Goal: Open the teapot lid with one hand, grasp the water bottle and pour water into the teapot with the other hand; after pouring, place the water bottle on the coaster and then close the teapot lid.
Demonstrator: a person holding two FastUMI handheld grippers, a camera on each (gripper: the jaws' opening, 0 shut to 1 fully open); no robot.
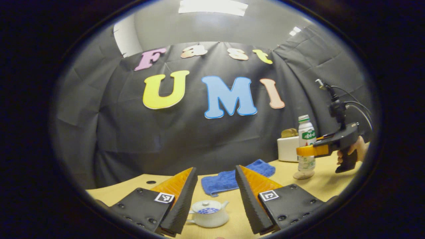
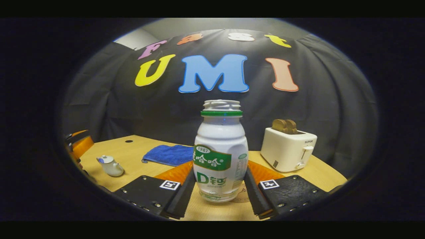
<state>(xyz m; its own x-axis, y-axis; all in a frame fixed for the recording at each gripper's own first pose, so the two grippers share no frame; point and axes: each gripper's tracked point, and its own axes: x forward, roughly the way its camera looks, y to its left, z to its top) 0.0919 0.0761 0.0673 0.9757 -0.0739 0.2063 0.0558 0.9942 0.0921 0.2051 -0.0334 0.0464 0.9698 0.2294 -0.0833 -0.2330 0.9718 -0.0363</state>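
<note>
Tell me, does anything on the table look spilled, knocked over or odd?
Nothing stands out. The teapot sits upright with its lid on, the water bottle stands upright between the right gripper fingers, and the blue cloth lies flat.

Your water bottle [image 2: 220, 151] is a squat white plastic bottle with a green neck ring and a green and white label. It stands upright and uncapped on a round pale coaster [image 1: 303, 175], which shows as a disc under its base. Your teapot [image 1: 208, 213] is small and white with a blue pattern on its body, a side handle and a short spout. It sits upright on the wooden table, its lid [image 1: 206, 205] on, well apart from the bottle.
</note>
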